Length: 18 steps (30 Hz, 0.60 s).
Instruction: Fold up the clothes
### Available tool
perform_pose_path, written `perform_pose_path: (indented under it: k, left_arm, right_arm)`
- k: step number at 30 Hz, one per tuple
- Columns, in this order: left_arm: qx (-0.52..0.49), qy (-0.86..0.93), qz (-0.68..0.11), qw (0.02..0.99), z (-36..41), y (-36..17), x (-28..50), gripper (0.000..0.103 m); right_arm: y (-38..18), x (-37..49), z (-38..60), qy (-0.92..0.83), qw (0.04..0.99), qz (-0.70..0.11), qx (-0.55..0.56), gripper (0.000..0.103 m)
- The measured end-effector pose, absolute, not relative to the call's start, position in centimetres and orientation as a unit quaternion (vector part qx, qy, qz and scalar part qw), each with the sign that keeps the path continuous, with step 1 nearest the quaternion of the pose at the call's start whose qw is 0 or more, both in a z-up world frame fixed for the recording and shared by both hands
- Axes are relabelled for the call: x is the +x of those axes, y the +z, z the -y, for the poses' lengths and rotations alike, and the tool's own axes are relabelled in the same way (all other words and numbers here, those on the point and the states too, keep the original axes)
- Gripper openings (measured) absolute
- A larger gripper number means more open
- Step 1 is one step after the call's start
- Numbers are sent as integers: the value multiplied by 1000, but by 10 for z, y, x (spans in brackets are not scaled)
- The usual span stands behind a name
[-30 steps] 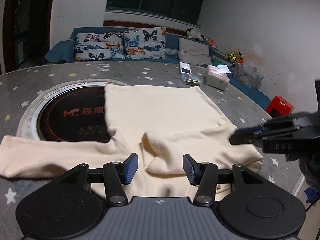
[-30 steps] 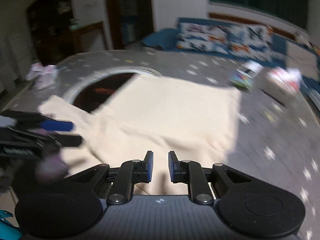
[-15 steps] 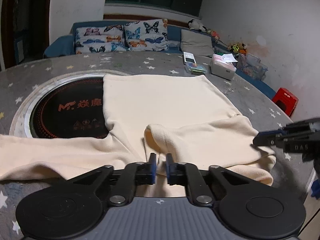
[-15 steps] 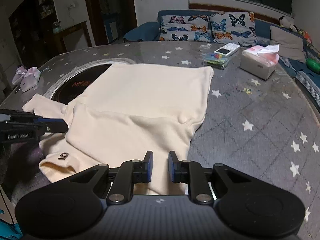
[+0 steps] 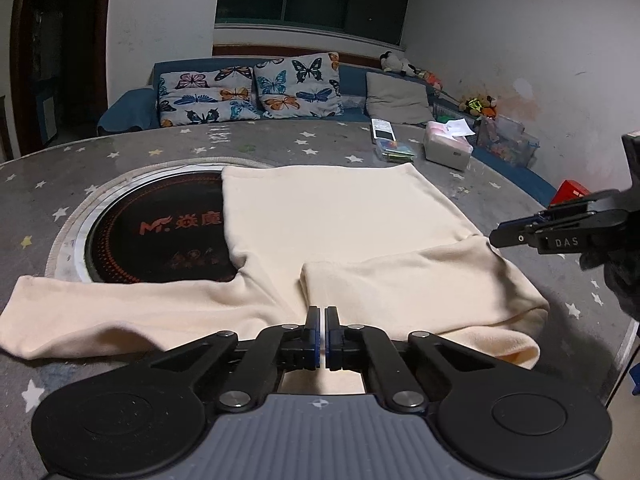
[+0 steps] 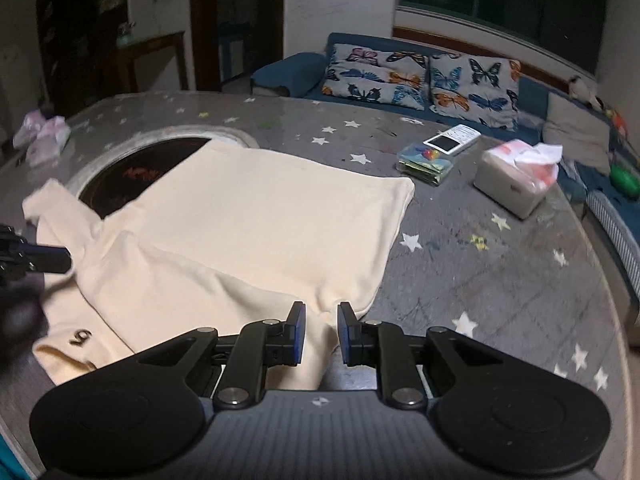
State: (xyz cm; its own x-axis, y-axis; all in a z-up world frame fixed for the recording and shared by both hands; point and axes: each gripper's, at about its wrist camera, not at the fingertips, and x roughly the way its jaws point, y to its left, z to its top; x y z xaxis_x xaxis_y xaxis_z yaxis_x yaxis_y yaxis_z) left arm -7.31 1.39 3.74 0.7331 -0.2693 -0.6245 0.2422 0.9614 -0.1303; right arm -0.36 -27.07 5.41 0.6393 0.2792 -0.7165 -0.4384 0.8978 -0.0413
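1. Two grippers sit over the near edge of the shirt [image 5: 328, 216], which lies flat on the table [image 5: 280, 144].
2. Your left gripper [image 5: 322, 332] is pressed together at the collar area; cloth likely pinched, though the pads hide it.
3. Your right gripper [image 6: 321, 332] has a narrow gap above the folded sleeve [image 6: 192, 292] near the armpit, nothing gripped. Looks staged for the next fold.
4. Further out, the other sleeve [image 5: 120, 308] is spread flat, not yet folded in.
5. Hem partly covers the cooktop [image 5: 160, 232]. Tissue box [image 6: 516, 184] sits clear of the fold path.
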Motion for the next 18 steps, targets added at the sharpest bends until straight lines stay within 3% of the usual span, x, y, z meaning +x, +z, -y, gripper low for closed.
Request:
perform_pose_path:
  k: [18]
  left_arm:
    - [-32,-110,-366,924,-33,33,-55,5]
  right_arm:
    - [64,13,264,310,837,-390,-226,16]
